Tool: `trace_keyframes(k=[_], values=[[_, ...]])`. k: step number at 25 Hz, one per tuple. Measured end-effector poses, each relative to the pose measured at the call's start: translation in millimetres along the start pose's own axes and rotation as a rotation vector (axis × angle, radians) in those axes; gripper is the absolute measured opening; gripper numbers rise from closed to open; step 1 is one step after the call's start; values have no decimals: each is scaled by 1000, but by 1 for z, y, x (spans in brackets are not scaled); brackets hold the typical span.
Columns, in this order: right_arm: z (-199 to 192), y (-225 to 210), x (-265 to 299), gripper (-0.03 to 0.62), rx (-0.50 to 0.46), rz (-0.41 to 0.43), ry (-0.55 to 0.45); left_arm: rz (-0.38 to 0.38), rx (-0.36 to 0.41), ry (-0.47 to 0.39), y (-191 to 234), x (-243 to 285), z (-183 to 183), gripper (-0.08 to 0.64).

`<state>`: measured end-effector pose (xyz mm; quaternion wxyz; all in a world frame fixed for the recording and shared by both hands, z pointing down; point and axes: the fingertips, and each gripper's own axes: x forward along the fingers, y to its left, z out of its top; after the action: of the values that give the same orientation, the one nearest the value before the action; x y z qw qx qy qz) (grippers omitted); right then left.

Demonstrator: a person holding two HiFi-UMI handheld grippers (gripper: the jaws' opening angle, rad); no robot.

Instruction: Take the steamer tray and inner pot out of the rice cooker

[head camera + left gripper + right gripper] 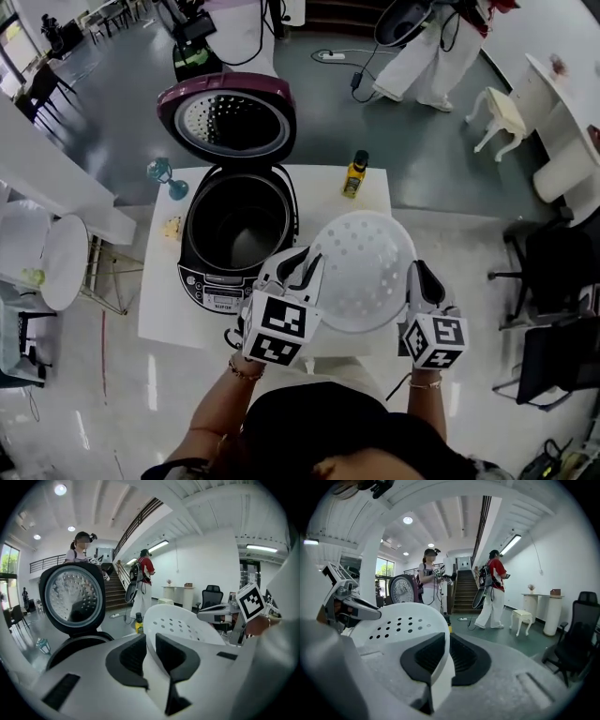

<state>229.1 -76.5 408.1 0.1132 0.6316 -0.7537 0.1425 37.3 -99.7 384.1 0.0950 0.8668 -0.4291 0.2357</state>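
White worktop [164,314], frame centre: steamer tray [361,272] is held clear of the rice cooker [199,281], lower right. Its rim is pinched on opposite sides by left gripper [305,261] and right gripper [418,277] jaws for a balanced hold. Inner pot [239,234] not yet removed.

We see the steamer tray [364,272] above the table [164,309], right of the rice cooker [199,274], between the left gripper [303,265] and the right gripper [418,278]; 1 bottle [354,175] stands behind it.

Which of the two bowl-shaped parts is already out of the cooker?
The white, holed steamer tray: the left gripper and right gripper clamp its rim, holding it clear of the rice cooker. The dark inner pot sits inside the cooker.
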Motion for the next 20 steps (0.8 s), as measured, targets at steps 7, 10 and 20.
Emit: trace_keyframes(k=[7, 10, 20], values=[[-40, -45, 8, 38, -42, 36, 106, 19, -105, 75, -42, 38, -36, 61], [-57, -54, 18, 38, -66, 72, 143, 39, -155, 108, -48, 52, -57, 61], [-116, -61, 85, 38, -159, 223, 267, 134, -340, 197, -42, 102, -137, 60]])
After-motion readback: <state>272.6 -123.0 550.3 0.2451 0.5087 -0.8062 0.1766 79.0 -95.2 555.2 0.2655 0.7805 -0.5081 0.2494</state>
